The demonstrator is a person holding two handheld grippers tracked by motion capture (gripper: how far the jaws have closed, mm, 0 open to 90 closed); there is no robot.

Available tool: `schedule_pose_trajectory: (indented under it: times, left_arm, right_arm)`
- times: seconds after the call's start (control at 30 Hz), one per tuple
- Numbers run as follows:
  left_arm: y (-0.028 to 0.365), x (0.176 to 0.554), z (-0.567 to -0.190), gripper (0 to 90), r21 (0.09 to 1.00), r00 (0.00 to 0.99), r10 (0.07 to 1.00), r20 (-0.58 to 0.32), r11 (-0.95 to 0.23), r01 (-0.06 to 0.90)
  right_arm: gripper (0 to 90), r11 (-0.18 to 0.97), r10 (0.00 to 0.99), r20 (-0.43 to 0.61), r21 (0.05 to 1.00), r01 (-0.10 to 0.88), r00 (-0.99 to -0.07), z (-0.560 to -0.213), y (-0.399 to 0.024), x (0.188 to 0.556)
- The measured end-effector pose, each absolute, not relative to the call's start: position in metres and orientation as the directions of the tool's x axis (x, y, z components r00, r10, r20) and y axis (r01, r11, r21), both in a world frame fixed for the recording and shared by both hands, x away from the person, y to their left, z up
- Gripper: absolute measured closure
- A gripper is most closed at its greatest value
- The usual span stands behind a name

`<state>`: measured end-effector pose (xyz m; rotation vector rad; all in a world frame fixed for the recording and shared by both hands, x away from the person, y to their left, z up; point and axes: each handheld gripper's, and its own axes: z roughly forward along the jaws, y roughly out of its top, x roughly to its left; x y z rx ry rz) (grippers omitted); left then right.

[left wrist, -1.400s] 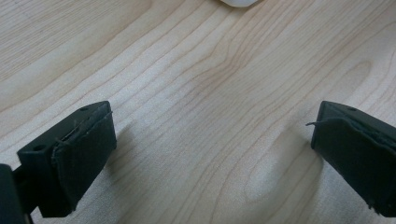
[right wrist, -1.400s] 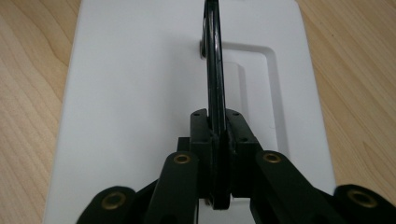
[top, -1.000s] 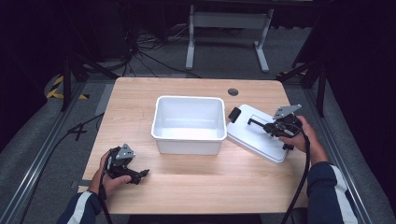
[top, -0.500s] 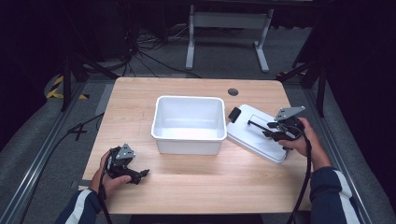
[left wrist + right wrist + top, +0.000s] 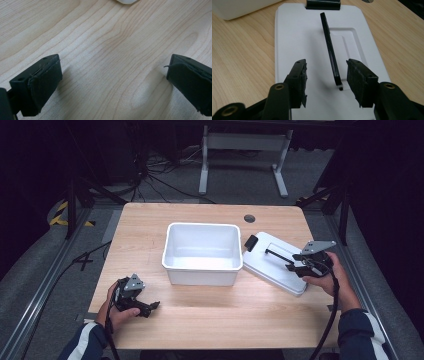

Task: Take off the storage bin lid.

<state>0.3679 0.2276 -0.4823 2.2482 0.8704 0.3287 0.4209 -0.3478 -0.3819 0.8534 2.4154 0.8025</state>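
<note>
The left gripper [image 5: 131, 296] is lying nearest the person, low on the wooden table [image 5: 210, 320], in front of the white bin [image 5: 201, 252] and off toward its left corner. In the left gripper view its jaws are standing spread wide over bare wood grain, nothing between them, and a sliver of the bin's white wall [image 5: 127, 1] is showing at the top edge.

Farther in, to the right of the bin, the right gripper [image 5: 300, 265] is hovering over the near end of the white lid [image 5: 272, 262], which is lying flat on the table with one edge just beside the bin's right wall. A thin black handle [image 5: 330, 50] is standing up on edge from the lid's recessed middle and running away toward a black latch [image 5: 323, 4] at the lid's far end. The right gripper [image 5: 325, 80] has just been opening its jaws: they are now standing apart on either side of the handle's near end. The left pad is clear of it; the right pad is sitting just beside it.

The bin itself is sitting open in the middle of the table, empty inside.
</note>
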Motion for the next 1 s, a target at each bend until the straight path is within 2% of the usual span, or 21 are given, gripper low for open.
schedule_pose_trajectory:
  times: [0.6,0.83,1.0]
  left_arm:
    - [0.227,0.367,-0.483,0.5,0.688,0.739,0.673,-0.016,-0.529,0.496]
    - [0.228,0.367,-0.482,0.5,0.684,0.738,0.674,-0.017,-0.531,0.5]
    - [0.228,0.367,-0.483,0.4,0.685,0.739,0.673,-0.018,-0.53,0.5]
  right_arm:
    - [37.3,0.637,0.676,-0.252,0.671,0.378,-0.692,-0.383,-0.354,0.386]
    - [30.6,0.664,0.666,-0.296,0.655,0.362,-0.685,-0.393,-0.355,0.37]
    - [29.2,0.65,0.681,-0.298,0.666,0.366,-0.669,-0.402,-0.362,0.358]
